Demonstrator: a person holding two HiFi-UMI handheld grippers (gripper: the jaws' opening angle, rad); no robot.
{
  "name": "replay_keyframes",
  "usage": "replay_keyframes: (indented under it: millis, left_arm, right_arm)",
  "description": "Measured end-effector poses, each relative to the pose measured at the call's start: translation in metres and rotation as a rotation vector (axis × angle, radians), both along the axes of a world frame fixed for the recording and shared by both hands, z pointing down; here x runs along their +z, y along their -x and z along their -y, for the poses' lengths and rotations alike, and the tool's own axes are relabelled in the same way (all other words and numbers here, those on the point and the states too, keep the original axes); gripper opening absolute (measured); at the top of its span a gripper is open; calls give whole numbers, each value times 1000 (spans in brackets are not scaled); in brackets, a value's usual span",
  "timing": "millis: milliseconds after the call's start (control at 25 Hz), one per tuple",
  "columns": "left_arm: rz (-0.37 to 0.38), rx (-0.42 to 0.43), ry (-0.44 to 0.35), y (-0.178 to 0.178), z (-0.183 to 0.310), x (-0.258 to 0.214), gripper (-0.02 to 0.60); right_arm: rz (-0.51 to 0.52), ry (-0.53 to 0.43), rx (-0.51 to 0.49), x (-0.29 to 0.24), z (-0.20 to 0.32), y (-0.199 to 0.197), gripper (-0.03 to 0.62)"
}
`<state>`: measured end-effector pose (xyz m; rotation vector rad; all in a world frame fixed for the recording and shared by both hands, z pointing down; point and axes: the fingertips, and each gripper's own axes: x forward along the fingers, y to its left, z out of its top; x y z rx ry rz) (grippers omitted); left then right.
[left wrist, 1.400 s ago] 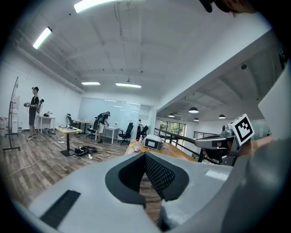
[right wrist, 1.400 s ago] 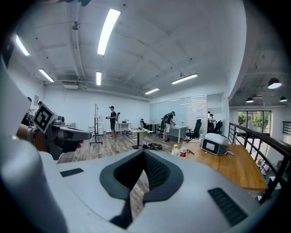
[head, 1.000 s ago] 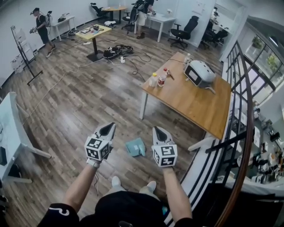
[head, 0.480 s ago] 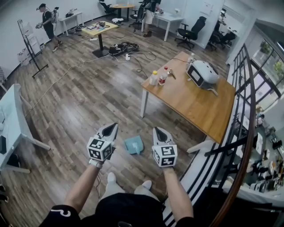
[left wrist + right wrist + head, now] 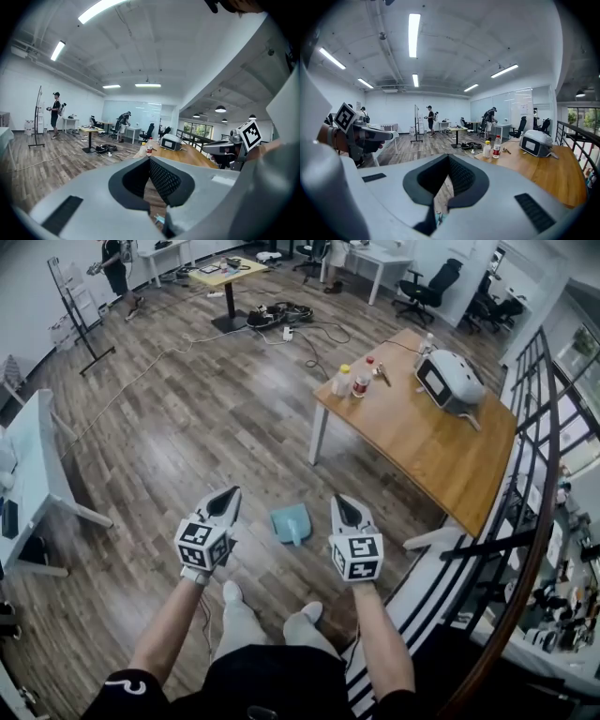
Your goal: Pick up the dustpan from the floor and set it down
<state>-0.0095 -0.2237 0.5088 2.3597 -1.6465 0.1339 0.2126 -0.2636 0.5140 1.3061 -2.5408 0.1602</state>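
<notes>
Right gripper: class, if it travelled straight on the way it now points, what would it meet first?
Probably the wooden floor, just left of the table, as the right gripper tilts slightly down. The dustpan lies off that line, to its left.

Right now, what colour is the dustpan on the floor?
Light teal blue. The dustpan shows best in the head view.

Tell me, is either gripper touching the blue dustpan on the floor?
Apart. The head view shows bare wooden floor between the dustpan and both the left gripper and the right gripper.
</notes>
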Motion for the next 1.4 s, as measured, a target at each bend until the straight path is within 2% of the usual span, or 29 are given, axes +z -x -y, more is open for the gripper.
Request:
replay_keyframes:
  millis: [360, 680, 720, 760, 800, 1120, 1400]
  left_arm:
    - [-13, -23, 40, 29, 1, 46, -2]
    - [-37, 5, 69, 52, 11, 111, -2]
    - [-39, 14, 72, 52, 12, 120, -2]
    - [-39, 25, 74, 52, 13, 130, -2]
    - [-37, 37, 74, 52, 15, 140, -2]
    - [-38, 111, 76, 48, 29, 209, -2]
    - [-45, 181, 98, 41, 45, 262, -2]
  right_arm:
    - [8, 24, -18, 43, 16, 15, -11]
    - [-5, 94, -16, 129, 19, 46, -9]
    - [-7, 107, -14, 142, 19, 49, 6]
    - [-12, 120, -11, 155, 20, 52, 68]
    - [-18, 134, -8, 169, 20, 55, 99]
    - [-71, 185, 15, 265, 25, 82, 225]
    - [-135, 292, 55, 355, 18, 90, 261]
